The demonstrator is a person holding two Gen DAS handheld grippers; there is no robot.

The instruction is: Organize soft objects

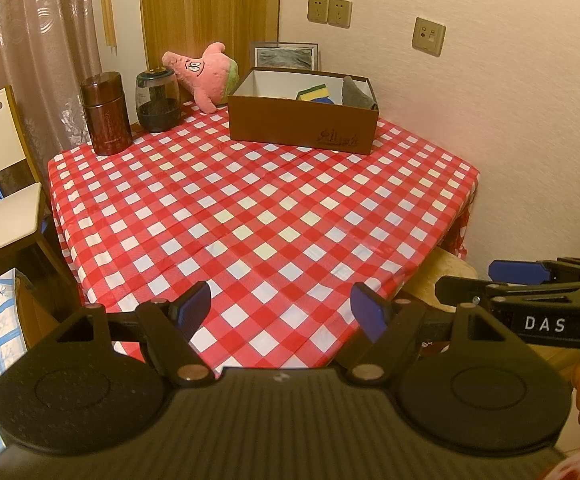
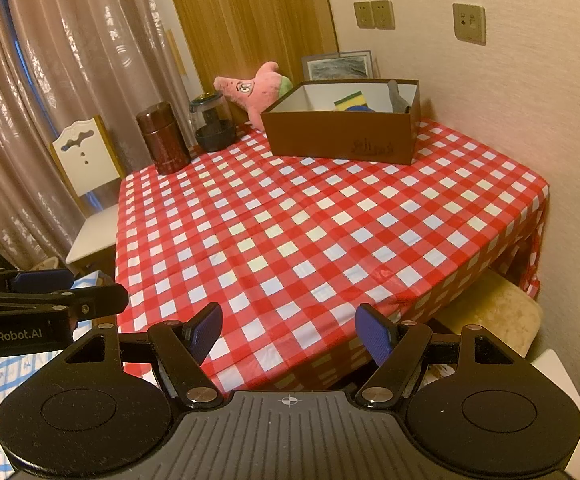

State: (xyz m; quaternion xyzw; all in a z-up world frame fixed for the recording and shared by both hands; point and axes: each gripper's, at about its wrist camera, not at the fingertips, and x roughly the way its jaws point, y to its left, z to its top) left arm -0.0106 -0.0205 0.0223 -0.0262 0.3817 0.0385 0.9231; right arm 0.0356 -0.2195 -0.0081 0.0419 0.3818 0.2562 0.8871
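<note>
Two tools are in my hands, both back at the near edge of the table (image 1: 250,208), well apart from the brown box (image 1: 303,120) at the far side. The left tool (image 1: 282,312) stands released with nothing between its blue pads, and so does the right tool (image 2: 288,332); neither touches anything.

Inside the box I can see a yellow and green sponge (image 1: 313,92) and a grey soft thing (image 1: 354,94) against its right wall. The pink star plush (image 1: 206,76) lies outside, just left of the box and behind the dark jars (it leans against the wall, as far as I can judge), so I take it as the one soft thing left to put away.

To do this well I would reach left of the box, clear of the jars, pinch the plush at a thick part of its body, lift it above the box rim and let go only once it hangs over the free left half.
</note>
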